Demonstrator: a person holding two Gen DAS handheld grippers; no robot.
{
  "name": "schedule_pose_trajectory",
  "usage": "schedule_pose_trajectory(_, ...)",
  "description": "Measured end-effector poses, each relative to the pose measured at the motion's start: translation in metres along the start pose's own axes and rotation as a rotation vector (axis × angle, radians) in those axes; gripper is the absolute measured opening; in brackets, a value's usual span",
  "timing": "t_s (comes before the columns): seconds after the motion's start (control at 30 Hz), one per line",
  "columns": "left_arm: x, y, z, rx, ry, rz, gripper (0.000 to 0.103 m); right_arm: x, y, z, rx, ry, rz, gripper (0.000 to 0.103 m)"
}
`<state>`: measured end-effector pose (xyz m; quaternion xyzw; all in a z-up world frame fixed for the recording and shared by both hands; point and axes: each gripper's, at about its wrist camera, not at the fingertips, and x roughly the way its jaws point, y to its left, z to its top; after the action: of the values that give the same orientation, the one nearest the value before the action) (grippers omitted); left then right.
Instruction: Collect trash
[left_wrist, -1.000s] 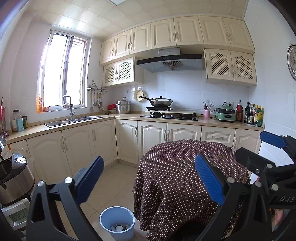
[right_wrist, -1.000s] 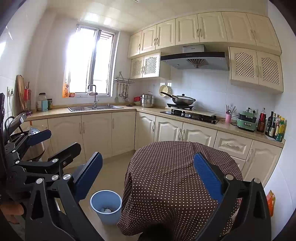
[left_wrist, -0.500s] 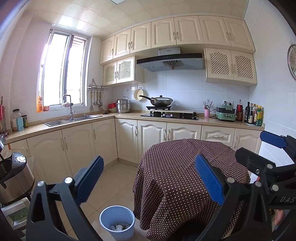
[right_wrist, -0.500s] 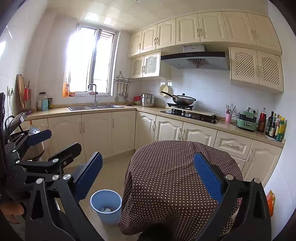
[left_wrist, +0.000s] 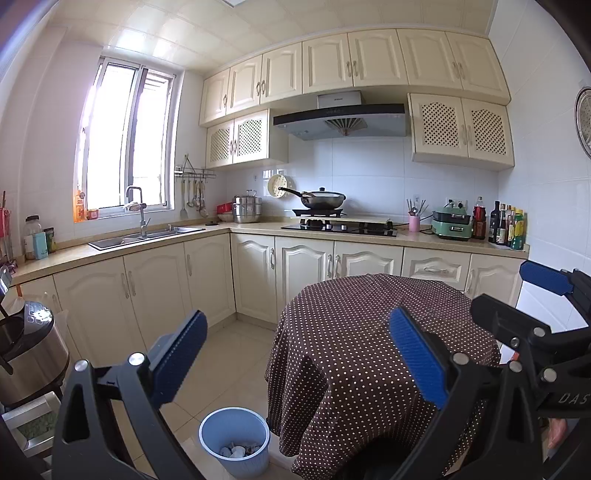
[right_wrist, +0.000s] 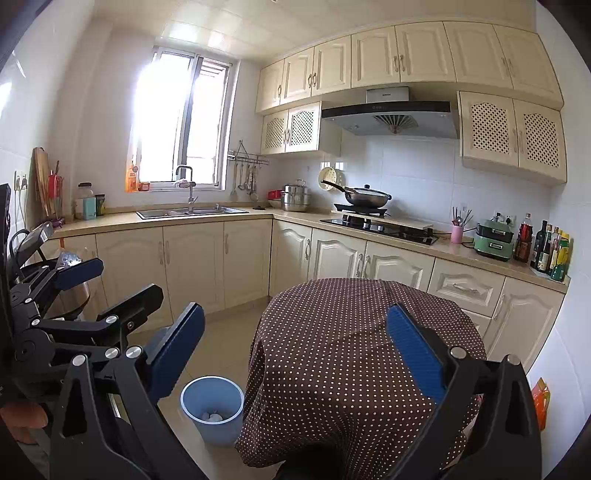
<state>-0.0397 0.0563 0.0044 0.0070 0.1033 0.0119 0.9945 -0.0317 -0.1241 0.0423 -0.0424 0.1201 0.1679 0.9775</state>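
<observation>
Blue-padded and spread wide with nothing held, the left gripper (left_wrist: 295, 354) and right gripper (right_wrist: 295, 350) hover side by side, blue trash bin (left_wrist: 235, 443) holding scraps just below-left, polka-dot table (left_wrist: 369, 332) straight ahead.

A round desk (left_wrist: 369, 332) under a brown dotted cloth stands mid-kitchen. Behind it, a wok (left_wrist: 322, 199) sits on the hob (left_wrist: 340, 226), with a steel pot (left_wrist: 246, 209) to its left. A sink (left_wrist: 147, 233) lies below the window (left_wrist: 125, 140). A pink cup (left_wrist: 414, 223), green cooker (left_wrist: 453, 224) and bottles (left_wrist: 506, 226) line the counter's right end.
</observation>
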Motion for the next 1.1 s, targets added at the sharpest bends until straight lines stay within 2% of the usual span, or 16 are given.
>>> schedule_pose_trajectory(0.77,0.004,0.002,-0.002,0.001,0.019,0.014,0.097,0.007,-0.002,-0.002,-0.006,0.012,0.010,0.096)
schedule_pose_trajectory(1.1,0.027,0.003,-0.003,0.004,0.075,0.043,0.097,0.033,-0.008,-0.006,-0.001,0.053,0.027,0.096)
